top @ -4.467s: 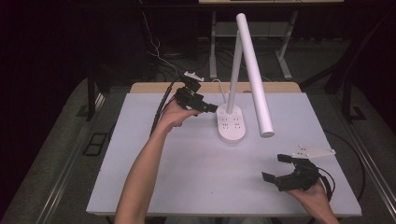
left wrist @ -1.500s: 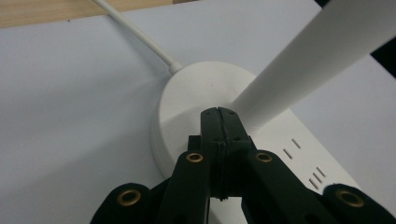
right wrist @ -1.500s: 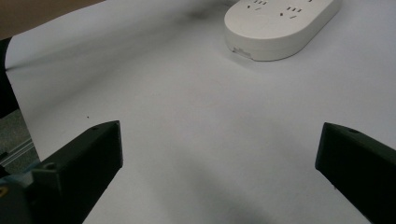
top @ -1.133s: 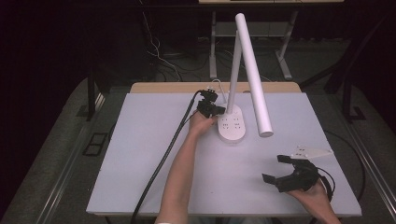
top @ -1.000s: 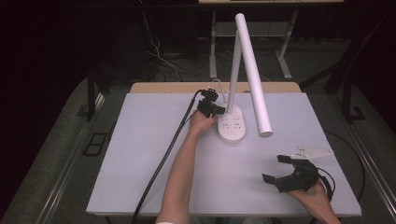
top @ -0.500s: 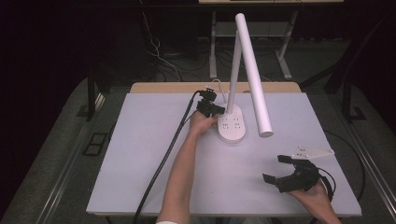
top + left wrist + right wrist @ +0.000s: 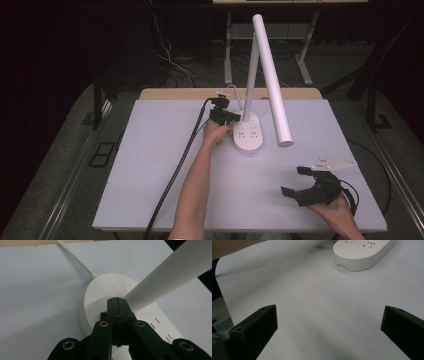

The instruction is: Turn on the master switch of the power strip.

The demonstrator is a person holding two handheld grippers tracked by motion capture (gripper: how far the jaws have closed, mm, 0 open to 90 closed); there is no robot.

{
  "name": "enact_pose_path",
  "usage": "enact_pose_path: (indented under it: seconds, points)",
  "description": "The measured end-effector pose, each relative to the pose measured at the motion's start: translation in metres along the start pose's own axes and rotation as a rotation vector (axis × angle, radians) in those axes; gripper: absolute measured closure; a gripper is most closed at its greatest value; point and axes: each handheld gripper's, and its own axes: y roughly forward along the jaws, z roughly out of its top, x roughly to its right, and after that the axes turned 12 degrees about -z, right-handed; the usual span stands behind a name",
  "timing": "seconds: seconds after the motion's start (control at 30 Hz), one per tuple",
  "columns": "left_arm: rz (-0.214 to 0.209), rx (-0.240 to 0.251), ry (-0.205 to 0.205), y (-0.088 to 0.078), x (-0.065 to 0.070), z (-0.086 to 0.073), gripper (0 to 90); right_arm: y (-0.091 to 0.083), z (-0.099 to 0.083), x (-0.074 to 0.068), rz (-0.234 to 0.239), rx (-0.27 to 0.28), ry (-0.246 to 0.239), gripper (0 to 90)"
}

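A white desk lamp stands at the table's back middle, with an oval base (image 7: 248, 136) that carries socket slots, a slanted stem (image 7: 251, 75) and a long tube head (image 7: 272, 95). My left gripper (image 7: 231, 118) is shut, its tips resting at the back left of the base by the foot of the stem. In the left gripper view the closed jaws (image 7: 116, 302) lie over the base (image 7: 97, 297), nothing between them. My right gripper (image 7: 294, 181) stands wide open low over the front right of the table. Its view shows bare table between the jaws (image 7: 329, 322) and the base (image 7: 362, 252) farther off.
The lamp's white cord (image 7: 75, 257) runs off the back of the base toward the wooden strip (image 7: 175, 93) at the table's far edge. A black cable (image 7: 175, 170) trails from the left gripper down to the front edge. A white sheet (image 7: 150, 150) covers the table.
Since 4.5 s ago the left gripper has moved right, from beside the lamp to its base. Over the last second neither gripper has visibly moved.
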Motion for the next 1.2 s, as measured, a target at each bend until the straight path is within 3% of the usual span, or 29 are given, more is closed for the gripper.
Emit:
enact_pose_path:
  seconds: [0.17,0.3,0.57,0.83,0.87,1.0,1.2]
  points:
    - [0.027,-0.001,0.02,-0.002,0.002,0.0,90.0,0.0,0.0,0.0,0.0,0.0,0.0,0.2]
    - [0.05,-0.011,0.071,-0.008,0.003,-0.001,90.0,0.0,0.0,0.0,0.0,-0.001,0.002,0.2]
    - [0.042,0.005,0.119,-0.021,0.012,0.005,90.0,0.001,0.0,0.0,-0.003,-0.001,0.0,0.2]
    - [0.033,-0.003,0.171,-0.046,0.02,0.011,89.1,0.0,0.0,0.0,-0.003,0.0,0.001,0.3]
    - [0.025,0.029,0.154,-0.046,0.022,0.011,84.1,0.0,0.0,0.0,-0.003,0.0,0.002,0.3]
    - [-0.001,0.036,0.146,-0.057,0.025,0.012,59.7,0.0,0.0,0.0,-0.005,0.001,0.001,0.2]
    - [-0.037,0.024,0.172,-0.077,0.025,0.011,27.2,0.0,0.0,0.0,-0.006,0.002,0.001,0.2]
